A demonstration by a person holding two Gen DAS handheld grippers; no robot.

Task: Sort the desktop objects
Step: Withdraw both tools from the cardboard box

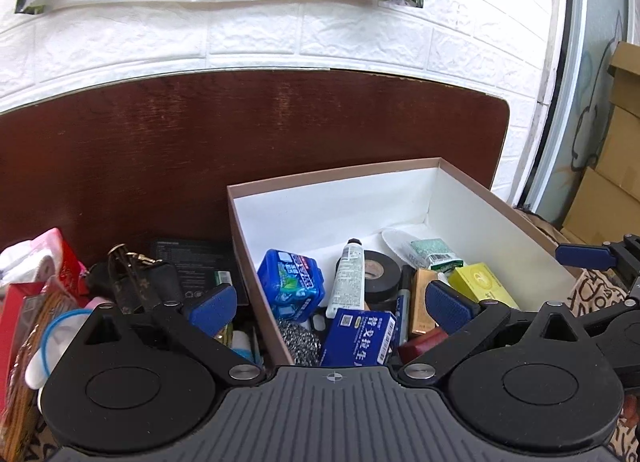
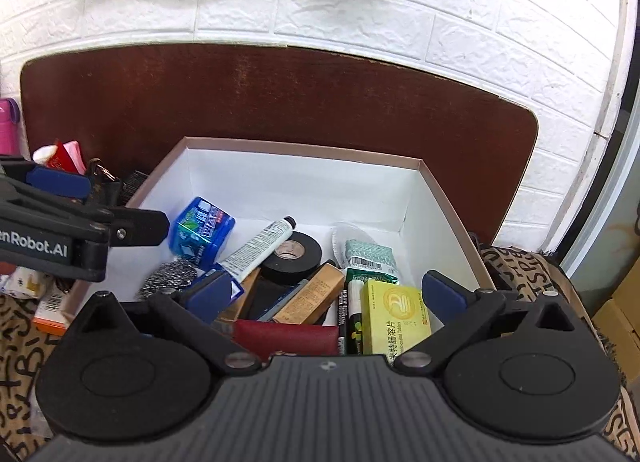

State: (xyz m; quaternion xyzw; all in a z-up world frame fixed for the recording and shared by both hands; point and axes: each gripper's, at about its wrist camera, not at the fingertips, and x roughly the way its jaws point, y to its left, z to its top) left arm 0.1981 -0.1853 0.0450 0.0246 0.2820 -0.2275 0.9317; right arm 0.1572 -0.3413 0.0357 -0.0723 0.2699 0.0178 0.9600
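A brown cardboard box with a white inside stands on the table. It holds a blue packet, a white tube, a black tape roll, a steel scourer, a blue carton, a yellow carton and a red wallet. My left gripper is open and empty over the box's near left wall. My right gripper is open and empty over the box's near side.
Left of the box lie a black key pouch, a red tissue pack, a black card and a snack bag. A patterned cloth covers the near table. The dark wood table meets a white brick wall.
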